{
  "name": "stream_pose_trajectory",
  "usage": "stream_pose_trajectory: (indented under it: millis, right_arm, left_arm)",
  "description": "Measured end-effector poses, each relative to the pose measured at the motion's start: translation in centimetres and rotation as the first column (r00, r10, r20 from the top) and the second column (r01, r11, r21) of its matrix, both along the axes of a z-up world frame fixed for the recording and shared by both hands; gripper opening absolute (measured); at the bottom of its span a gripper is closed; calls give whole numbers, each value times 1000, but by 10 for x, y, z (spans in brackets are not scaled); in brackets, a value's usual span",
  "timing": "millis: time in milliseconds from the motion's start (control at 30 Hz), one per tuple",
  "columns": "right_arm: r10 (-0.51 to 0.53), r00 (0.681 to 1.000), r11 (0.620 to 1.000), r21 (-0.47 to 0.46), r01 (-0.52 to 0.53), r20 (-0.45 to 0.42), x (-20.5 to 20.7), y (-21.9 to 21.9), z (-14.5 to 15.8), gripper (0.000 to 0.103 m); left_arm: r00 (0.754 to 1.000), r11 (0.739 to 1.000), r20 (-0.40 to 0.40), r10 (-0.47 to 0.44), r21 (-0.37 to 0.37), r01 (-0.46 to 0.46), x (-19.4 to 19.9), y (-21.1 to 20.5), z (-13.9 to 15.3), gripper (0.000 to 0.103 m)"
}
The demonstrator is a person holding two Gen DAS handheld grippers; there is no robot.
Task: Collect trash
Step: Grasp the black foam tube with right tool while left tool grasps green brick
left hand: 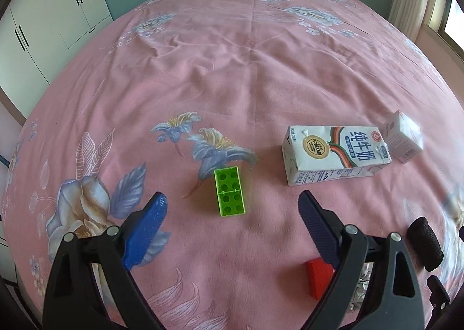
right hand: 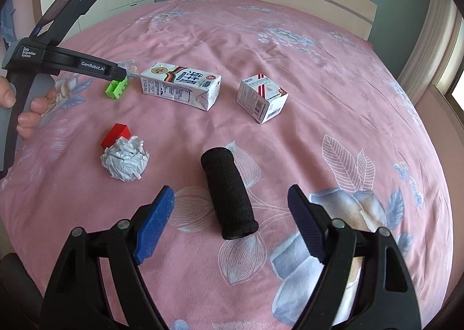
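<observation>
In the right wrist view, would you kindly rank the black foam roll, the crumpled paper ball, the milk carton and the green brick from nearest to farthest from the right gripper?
From the right gripper:
1. Black foam roll, lying between the open fingers.
2. Crumpled paper ball, ahead on the left.
3. Milk carton, farther back, left of centre.
4. Green brick, far left, under the left gripper's tip; only slightly beyond the carton.

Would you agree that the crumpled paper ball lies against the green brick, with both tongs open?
Not quite: the crumpled paper ball lies against the red brick, as the right wrist view shows. The green brick sits apart. Both left tongs and right tongs are open.
</observation>
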State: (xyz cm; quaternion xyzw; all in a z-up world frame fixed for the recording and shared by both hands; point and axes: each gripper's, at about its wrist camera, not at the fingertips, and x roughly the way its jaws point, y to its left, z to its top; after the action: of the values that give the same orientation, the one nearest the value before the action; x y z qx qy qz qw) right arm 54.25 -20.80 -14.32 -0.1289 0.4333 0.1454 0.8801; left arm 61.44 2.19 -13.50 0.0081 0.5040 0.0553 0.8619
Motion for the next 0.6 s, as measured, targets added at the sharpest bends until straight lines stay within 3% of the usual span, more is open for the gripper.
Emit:
stream_pose_trajectory:
  millis: [200, 233, 267, 333, 400, 500, 567, 600]
  right_arm:
    - [32, 997, 999, -3, -32, -65, 37, 1, -23, 80]
    - [37, 997, 999, -20, -38, -68, 41, 2, -26, 80]
    - [41, 997, 998, -37, -44, -70, 44, 3, -29, 78]
    - [65, 992, 996, -50, -71, -105, 49, 5, -37, 54]
    - [79, 985, 995, -41, -87, -156, 52, 5, -46, 42]
    - [92, 983, 993, -56, -102, -162, 47, 11, -50, 34]
    - [97, 984, 992, -69, -108, -149, 43, 12, -48, 33]
    - [97, 984, 992, -66, -107, -146, 41, 12, -47, 33]
  left_arm:
    - [996, 998, -74, 54, -23, -56, 26, 9, -36, 93]
    - [995, 998, -83, 60, -30, -62, 29, 10, -40, 91]
    - [994, 997, -94, 62, -43, -66, 31, 11, -44, 82]
    - [992, 996, -103, 66, -59, -72, 33, 10, -50, 78]
    - [993, 996, -96, 69, -56, -74, 31, 7, -51, 74]
    - [995, 997, -90, 41, -63, -47, 29, 1, -47, 49]
    - [995, 997, -89, 34, -66, -40, 27, 0, -43, 23]
    - [995, 997, -90, 33, -70, -40, 25, 1, -42, 23]
